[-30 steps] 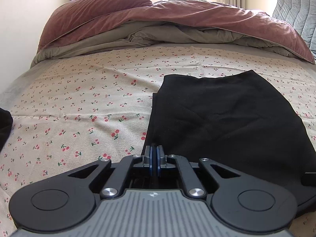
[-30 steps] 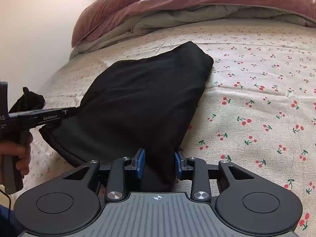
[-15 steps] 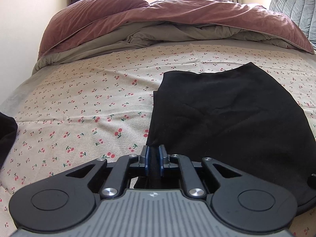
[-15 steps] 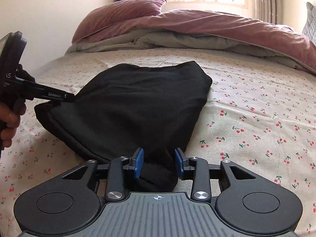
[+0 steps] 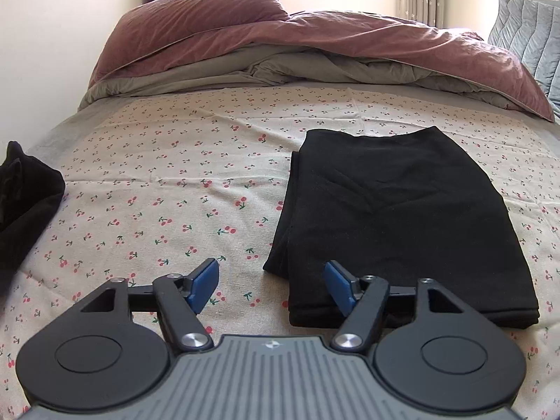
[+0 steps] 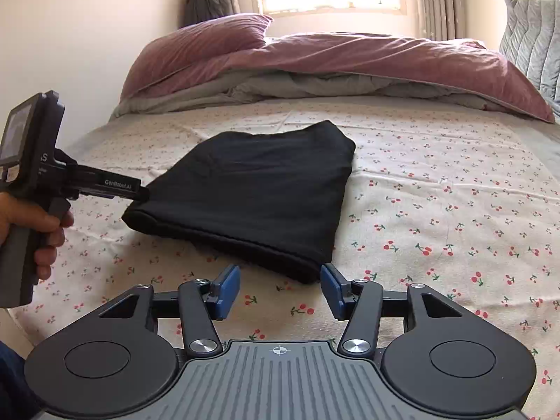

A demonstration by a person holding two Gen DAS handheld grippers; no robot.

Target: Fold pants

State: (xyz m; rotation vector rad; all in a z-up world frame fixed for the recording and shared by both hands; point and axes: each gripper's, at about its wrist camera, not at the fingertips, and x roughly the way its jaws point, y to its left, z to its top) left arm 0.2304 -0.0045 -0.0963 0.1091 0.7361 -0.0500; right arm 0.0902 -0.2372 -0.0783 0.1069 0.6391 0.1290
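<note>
The black pants [image 5: 392, 217] lie folded into a flat rectangle on the cherry-print bed sheet [image 5: 157, 192]. My left gripper [image 5: 271, 287] hovers over their near left corner. Its jaws are opening, and the corner lies loose between the blue pads [image 5: 204, 283] without being pressed. In the right wrist view the pants [image 6: 259, 192] lie just ahead of my right gripper [image 6: 280, 290]. Its jaws are opening too, with only sheet between them and the near right corner just beyond the pads. The left gripper [image 6: 140, 194] shows there from the side, held by a hand [image 6: 31, 224].
Another dark garment [image 5: 24, 203] lies at the left edge of the bed. A mauve duvet [image 5: 350, 45] and pillow [image 5: 196, 14] are heaped at the head, with a grey quilted cushion [image 5: 525, 24] at the right. A wall runs along the left side.
Both grippers let go of the pants' near edge, opened wide, and drew back and up. The pants now lie flat on the sheet.
</note>
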